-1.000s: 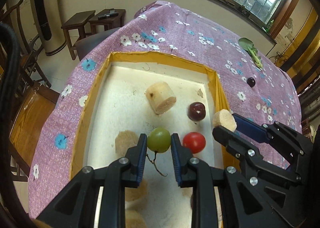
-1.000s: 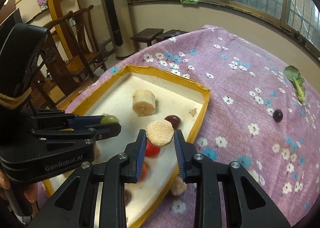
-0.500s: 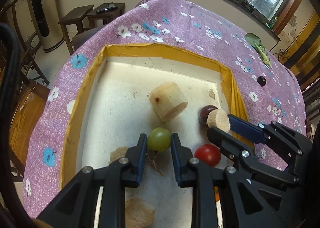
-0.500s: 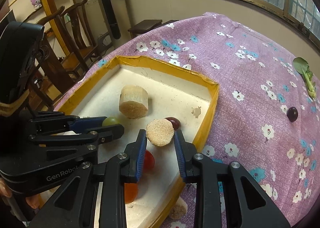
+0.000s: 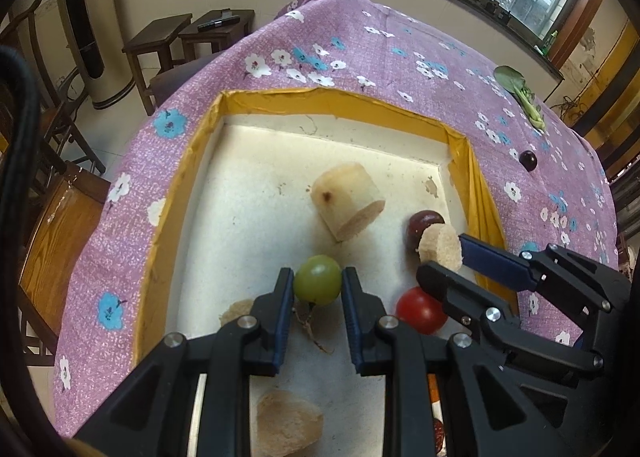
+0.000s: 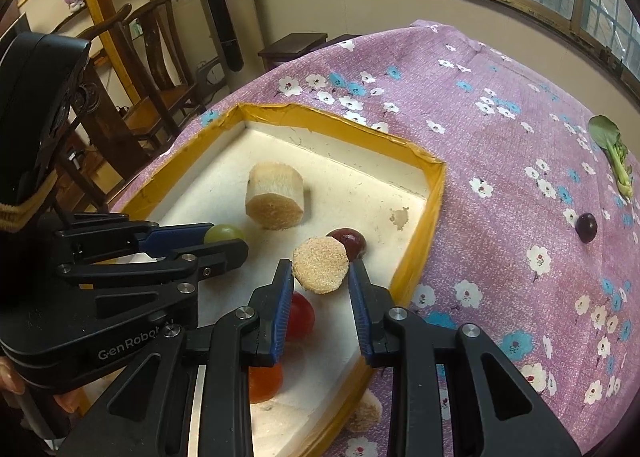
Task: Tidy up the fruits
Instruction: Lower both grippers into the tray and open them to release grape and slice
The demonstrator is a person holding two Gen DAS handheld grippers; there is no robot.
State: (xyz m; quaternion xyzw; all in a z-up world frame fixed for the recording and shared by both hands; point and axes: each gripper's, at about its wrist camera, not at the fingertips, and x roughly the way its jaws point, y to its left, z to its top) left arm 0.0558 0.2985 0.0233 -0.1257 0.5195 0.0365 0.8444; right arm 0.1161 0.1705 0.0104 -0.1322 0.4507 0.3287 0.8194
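While pinched, green grape (image 5: 317,285) between left fingers (image 5: 285,297).

White lettering reading "GenRobot.AI" is showing on the black body of the left gripper (image 6: 224,235), partly hidden at its end.

Five beige chunks (image 5: 347,205), two dark grapes (image 6: 586,227), one green grape (image 5: 317,285).

Purple cloth (image 5: 400,57) with white-and-blue flowers — yellow-rimmed tray (image 5: 340,99), green grape (image 5: 317,285), red tomato (image 5: 420,311).
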